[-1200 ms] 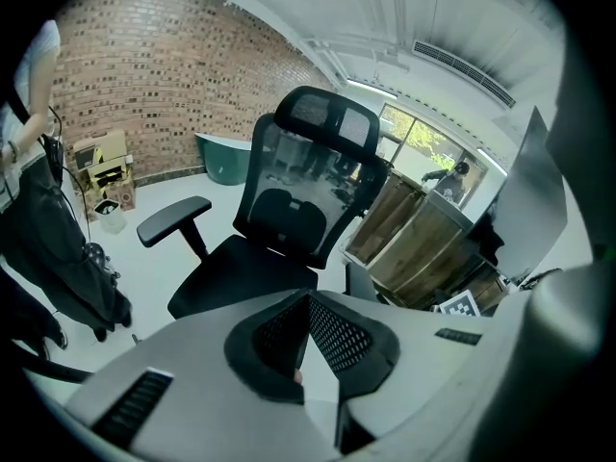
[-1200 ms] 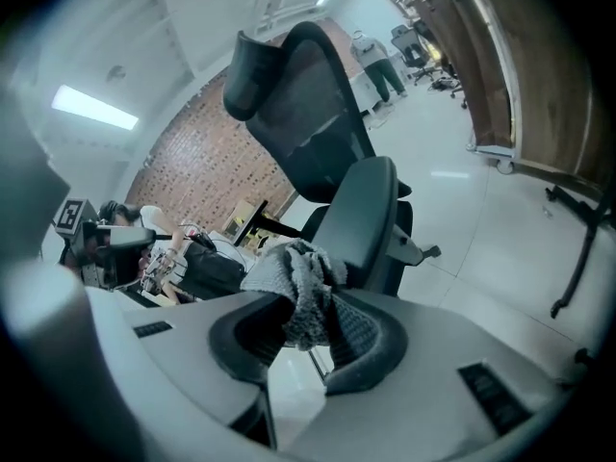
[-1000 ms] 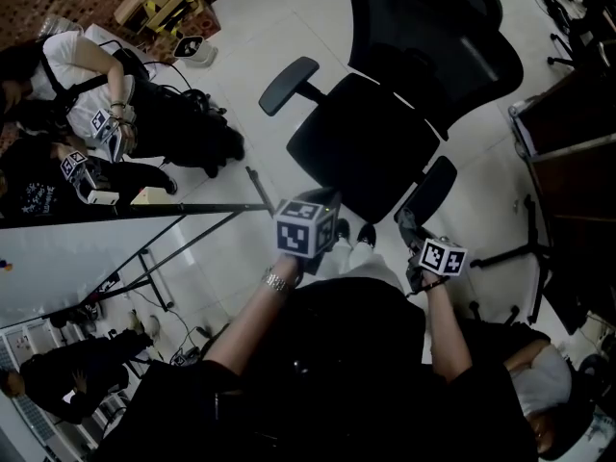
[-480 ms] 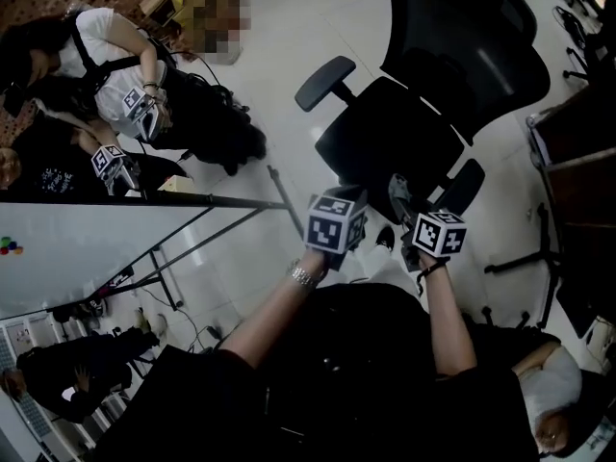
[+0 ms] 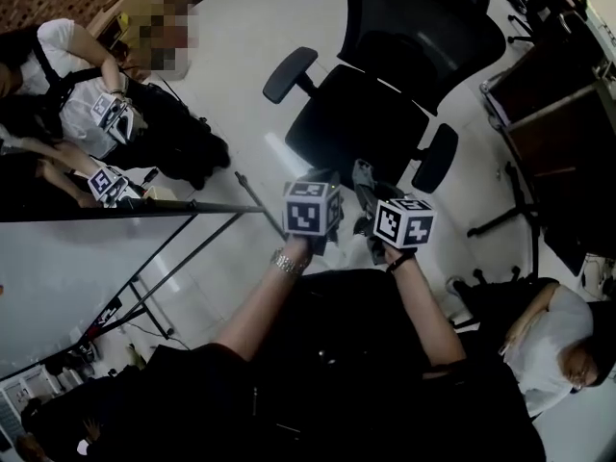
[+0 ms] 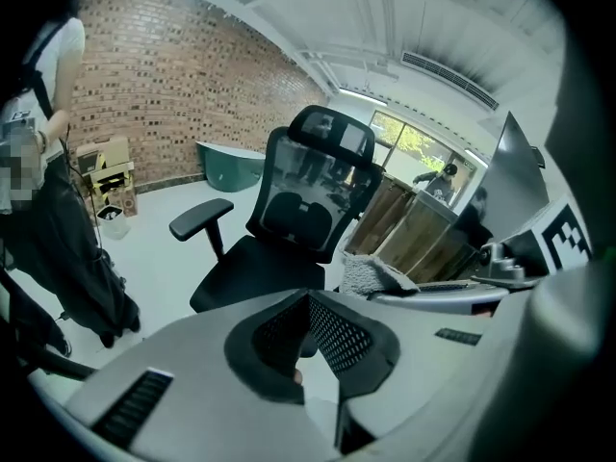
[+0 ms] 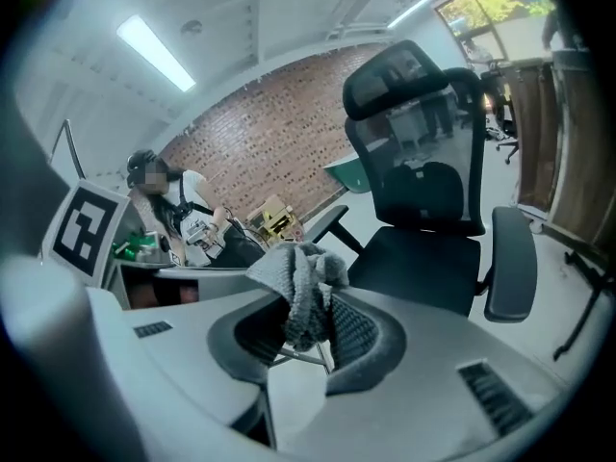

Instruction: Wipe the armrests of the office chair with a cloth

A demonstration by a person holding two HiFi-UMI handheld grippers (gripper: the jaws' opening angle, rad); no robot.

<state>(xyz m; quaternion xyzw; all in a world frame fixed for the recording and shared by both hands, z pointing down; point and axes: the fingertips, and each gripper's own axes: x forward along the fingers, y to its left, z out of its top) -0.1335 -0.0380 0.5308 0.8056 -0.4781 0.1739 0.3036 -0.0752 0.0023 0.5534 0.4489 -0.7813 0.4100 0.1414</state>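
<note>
White floor and a brick wall were seen around the chair (image 5: pixel 356 123), which was turned with its seat towards the person; the seat was bare. Both armrests were unobstructed: one (image 5: pixel 291 73) at the left of the head view, the other (image 5: pixel 435 157) at its right, nearer the grippers.

The right gripper (image 7: pixel 308 320) was held before the seat's near edge and apart from it, its jaws closed on the cloth (image 7: pixel 303 282). The grey cloth was pinched low down and bunched above the pads, so that a loose wad was presented forward. This was judged a grip suited to laying it on an armrest. No contact between cloth and chair was shown.

The left gripper (image 6: pixel 308 306) was kept just beside the right one, its jaws brought together with nothing between them. It was judged to be idle, or held in reserve to steady the chair, which could be expected to swivel under a push. Wiping was judged not yet begun, and the nearer armrest the likelier first target.

Cardboard boxes (image 7: pixel 277 218) were stacked against the brick wall. Something yellow was seen in one, but what it was could not be told. A green tub (image 6: pixel 231 165) was set near them, its inside hidden.
</note>
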